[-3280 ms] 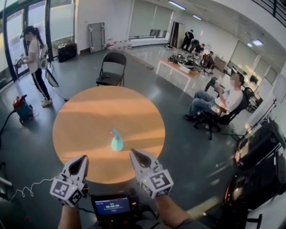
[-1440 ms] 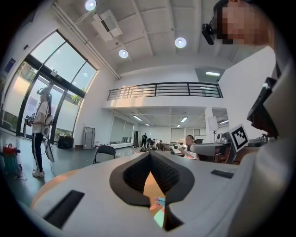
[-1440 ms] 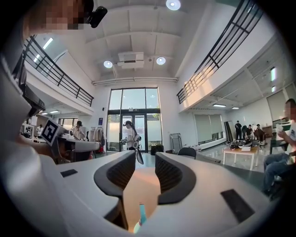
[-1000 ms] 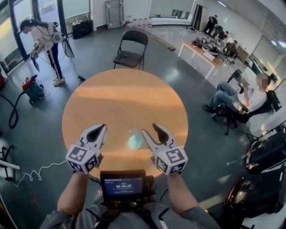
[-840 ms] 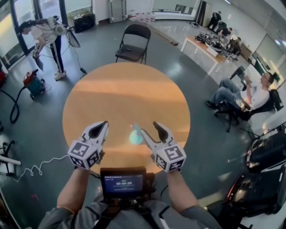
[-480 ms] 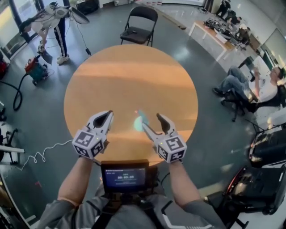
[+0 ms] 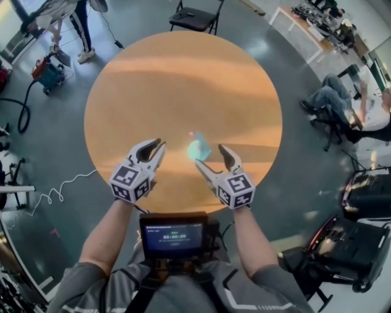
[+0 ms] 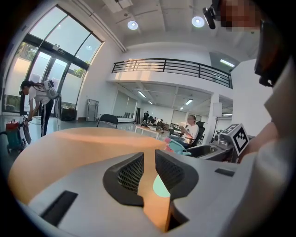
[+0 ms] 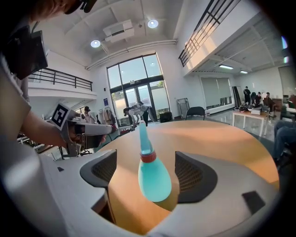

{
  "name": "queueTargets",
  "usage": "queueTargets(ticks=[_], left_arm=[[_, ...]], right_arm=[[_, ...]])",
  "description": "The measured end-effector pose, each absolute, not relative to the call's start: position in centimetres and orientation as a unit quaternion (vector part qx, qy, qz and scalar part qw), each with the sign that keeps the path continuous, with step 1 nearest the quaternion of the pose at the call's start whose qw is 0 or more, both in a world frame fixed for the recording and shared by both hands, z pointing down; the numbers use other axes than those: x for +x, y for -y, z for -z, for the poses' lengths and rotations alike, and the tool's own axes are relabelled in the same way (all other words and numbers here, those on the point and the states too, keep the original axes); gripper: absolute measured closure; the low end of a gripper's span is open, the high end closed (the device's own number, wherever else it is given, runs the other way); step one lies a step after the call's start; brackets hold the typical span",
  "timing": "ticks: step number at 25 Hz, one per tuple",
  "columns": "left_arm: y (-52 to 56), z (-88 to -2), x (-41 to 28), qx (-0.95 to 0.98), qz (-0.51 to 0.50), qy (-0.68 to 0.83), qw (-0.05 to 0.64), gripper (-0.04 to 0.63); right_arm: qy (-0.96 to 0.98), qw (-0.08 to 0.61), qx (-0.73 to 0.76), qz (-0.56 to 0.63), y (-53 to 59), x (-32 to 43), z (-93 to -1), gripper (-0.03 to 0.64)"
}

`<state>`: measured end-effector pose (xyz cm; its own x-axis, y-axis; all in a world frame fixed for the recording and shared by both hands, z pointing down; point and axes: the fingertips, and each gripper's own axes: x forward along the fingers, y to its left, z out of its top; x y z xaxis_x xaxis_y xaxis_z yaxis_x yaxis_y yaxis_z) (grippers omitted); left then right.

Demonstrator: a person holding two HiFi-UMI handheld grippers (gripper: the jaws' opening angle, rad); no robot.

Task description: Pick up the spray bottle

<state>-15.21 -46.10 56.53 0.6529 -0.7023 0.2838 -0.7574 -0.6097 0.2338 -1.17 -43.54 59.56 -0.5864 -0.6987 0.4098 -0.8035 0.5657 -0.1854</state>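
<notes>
A teal spray bottle point(image 7: 197, 148) with a red collar and a slim nozzle stands upright on the round orange table point(image 7: 183, 79). My right gripper point(image 7: 212, 156) is open just behind it. In the right gripper view the bottle point(image 9: 152, 178) stands between the spread jaws of that gripper point(image 9: 145, 159), and neither pad touches it. These jaws have just been opening. My left gripper point(image 7: 157, 145) hovers left of the bottle. Its jaws point(image 8: 149, 159) have just been opening to a narrow gap with nothing between them. The bottle point(image 8: 178, 146) shows past its right jaw.
A screen device point(image 7: 174, 235) hangs at my chest. A black folding chair point(image 7: 195, 15) stands beyond the table. A person sits at the right point(image 7: 342, 98), and another bends by a vacuum point(image 7: 49, 70) at the top left. A white cable point(image 7: 55, 192) lies on the floor.
Both grippers have sunk toward the table and closed in on either side of the bottle. The right jaws have spread wider around it. The head view has tilted further down.
</notes>
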Motion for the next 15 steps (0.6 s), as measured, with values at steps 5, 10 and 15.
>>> queueTargets(ticks=[5, 10, 15], left_arm=[[46.7, -59.1, -14.2, 0.891, -0.085, 0.406, 0.188, 0.482], [47.2, -61.9, -14.2, 0.884, -0.108, 0.404, 0.207, 0.482], [47.0, -65.3, -14.0, 0.873, -0.134, 0.408, 0.229, 0.482]], right_arm=[[0.872, 0.163, 0.418, -0.196, 44.0, -1.4, -62.7, 0.188], [0.868, 0.178, 0.416, -0.202, 44.4, -2.1, -65.1, 0.186], [0.866, 0.19, 0.416, -0.201, 44.9, -2.7, -67.2, 0.138]])
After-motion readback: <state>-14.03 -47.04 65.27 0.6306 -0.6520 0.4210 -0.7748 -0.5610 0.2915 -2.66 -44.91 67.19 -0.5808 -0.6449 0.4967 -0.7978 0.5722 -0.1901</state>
